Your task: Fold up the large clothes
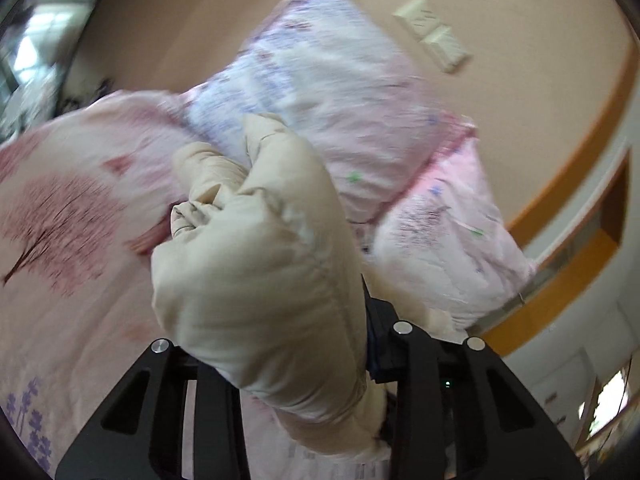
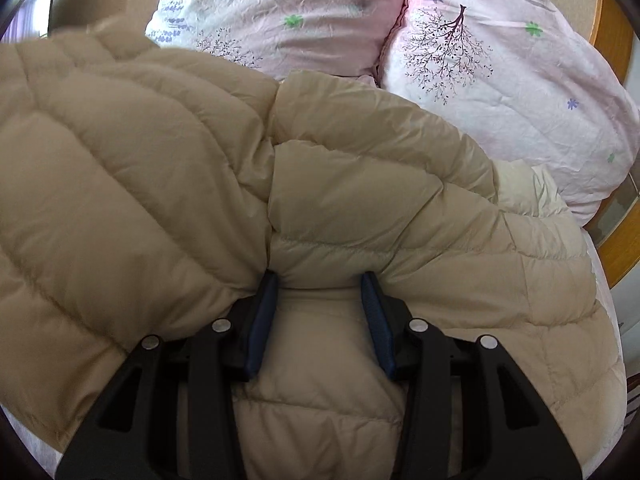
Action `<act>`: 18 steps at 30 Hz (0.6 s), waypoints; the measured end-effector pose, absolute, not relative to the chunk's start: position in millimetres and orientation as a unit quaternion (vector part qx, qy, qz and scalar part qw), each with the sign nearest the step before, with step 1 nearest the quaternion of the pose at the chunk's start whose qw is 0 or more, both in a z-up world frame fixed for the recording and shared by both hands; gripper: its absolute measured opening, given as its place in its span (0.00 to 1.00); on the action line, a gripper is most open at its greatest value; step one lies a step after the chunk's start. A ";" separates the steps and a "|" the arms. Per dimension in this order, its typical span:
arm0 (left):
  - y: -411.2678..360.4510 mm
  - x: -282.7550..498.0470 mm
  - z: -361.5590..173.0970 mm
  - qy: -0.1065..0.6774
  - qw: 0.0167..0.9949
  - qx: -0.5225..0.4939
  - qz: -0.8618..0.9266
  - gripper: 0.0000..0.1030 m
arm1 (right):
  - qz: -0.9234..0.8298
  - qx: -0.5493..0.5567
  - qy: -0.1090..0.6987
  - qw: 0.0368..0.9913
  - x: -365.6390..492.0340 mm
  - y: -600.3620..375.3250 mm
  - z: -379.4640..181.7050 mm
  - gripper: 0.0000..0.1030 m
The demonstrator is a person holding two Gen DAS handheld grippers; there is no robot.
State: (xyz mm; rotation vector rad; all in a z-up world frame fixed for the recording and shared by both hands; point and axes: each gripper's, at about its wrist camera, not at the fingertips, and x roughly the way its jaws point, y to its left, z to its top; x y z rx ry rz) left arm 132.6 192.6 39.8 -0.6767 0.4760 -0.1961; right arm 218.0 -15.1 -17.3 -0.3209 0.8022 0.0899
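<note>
Left claw (image 1: 296, 344) was closed on a bunched fold of the beige padded jacket (image 1: 260, 264), which filled the space between its fingers and hid the pads almost wholly; only a sliver of one dark pad (image 1: 370, 336) showed beside the cloth. Right claw (image 2: 320, 304) stood narrowed part-way on a puffed ridge of the same jacket (image 2: 160, 184), both blue pads (image 2: 262, 316) pressing into the quilting from either side. I found the jacket spread over the bed (image 1: 52, 312), its upper end close under the two pink pillows (image 2: 500, 92), with one bunch raised in the left claw against the pillows and the wall (image 1: 520, 32) behind.

I judged the following risks.

- Slip at the left claw: the fabric looked slick and air-filled (the left view was motion-blurred, so I could not tell how deep the bite went). A shallow hold on such a bulge could let go partway through the fold.
- Uneven fold: the right claw pinned only one ridge near the jacket's middle. If the left pulled harder than that anchor held, the whole garment could drag across the bed rather than crease.
- Snagging: the lifted bunch appeared close to the pillows, and a wide sweep might shove them.
- Rebound: padding of this kind tends to spring open unless pressed flat.
</note>
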 end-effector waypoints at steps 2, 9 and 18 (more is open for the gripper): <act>178.8 133.1 51.8 0.216 0.917 -0.310 -0.127 0.33 | 0.042 -0.158 0.388 0.907 218.7 -13.7 -17.5 0.44; 120.7 135.3 79.6 0.192 0.918 -0.248 -0.242 0.33 | 0.057 -0.160 0.386 0.907 222.4 -14.4 -16.9 0.44; 93.2 139.2 83.2 0.191 0.924 -0.213 -0.253 0.33 | 0.104 -0.069 0.329 0.936 165.5 -121.7 36.4 0.60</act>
